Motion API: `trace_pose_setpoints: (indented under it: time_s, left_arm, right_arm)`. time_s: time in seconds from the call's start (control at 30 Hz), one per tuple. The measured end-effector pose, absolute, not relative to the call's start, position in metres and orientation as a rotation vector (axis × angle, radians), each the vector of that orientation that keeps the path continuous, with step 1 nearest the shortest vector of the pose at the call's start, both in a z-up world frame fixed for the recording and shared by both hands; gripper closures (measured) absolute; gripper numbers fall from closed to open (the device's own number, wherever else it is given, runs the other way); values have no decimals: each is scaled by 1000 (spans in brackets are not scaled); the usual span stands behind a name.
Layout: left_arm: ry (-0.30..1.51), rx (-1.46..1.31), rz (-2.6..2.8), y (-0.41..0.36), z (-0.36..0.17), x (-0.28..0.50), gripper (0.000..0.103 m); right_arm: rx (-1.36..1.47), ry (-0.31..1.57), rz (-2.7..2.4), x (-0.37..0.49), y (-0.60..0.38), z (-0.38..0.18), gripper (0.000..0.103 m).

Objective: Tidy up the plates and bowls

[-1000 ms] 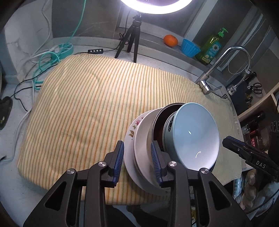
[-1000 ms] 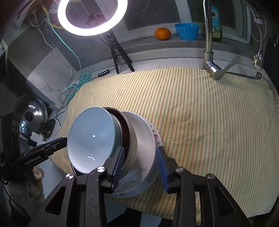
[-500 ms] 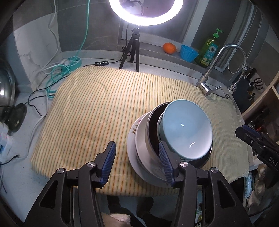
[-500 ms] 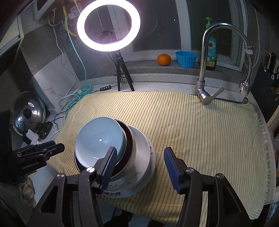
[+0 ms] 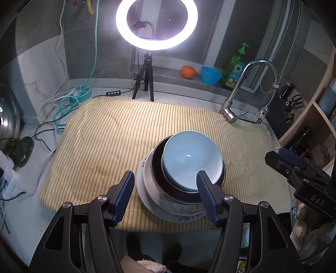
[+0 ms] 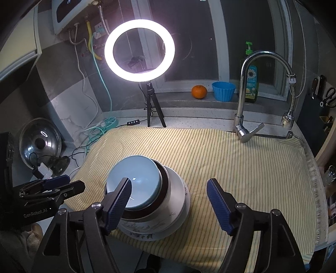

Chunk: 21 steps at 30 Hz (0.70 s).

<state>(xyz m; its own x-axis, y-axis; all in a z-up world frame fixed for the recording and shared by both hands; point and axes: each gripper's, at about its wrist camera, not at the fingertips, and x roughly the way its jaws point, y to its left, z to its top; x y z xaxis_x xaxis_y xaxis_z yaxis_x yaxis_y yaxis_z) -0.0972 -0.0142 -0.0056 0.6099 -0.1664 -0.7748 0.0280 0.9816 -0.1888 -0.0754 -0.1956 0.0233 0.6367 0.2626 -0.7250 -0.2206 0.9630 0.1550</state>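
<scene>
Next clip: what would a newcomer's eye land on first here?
The lit ring light on its tripod glares at the back of the counter. Below it, a nested stack topped by a pale blue bowl sits on the striped cloth near its front edge, with both tools' jaws opening, nothing gripped.

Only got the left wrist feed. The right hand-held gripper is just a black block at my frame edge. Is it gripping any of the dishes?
Observer: No. Its own camera shows the right hand-held gripper with jaws opening and nothing clamped. The stack of dishes sits on the cloth beyond it.
Operator: Metal thing cut off at my left edge?
Observer: A pot lid, fully in the right wrist view, propped upright by the wall with its knob facing out.
Operator: Anything above the ring light?
Observer: A white appliance mounted high on the wall, with pipes hanging below it.
</scene>
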Motion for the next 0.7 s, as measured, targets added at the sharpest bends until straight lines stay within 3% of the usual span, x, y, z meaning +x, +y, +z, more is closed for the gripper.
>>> trace_pose_setpoints:
  time_s: [0.7]
  left_arm:
    - [889,-148,-110,-16,0,-97,42]
  right_arm:
    - [72,861,275,-72,-202,16,31]
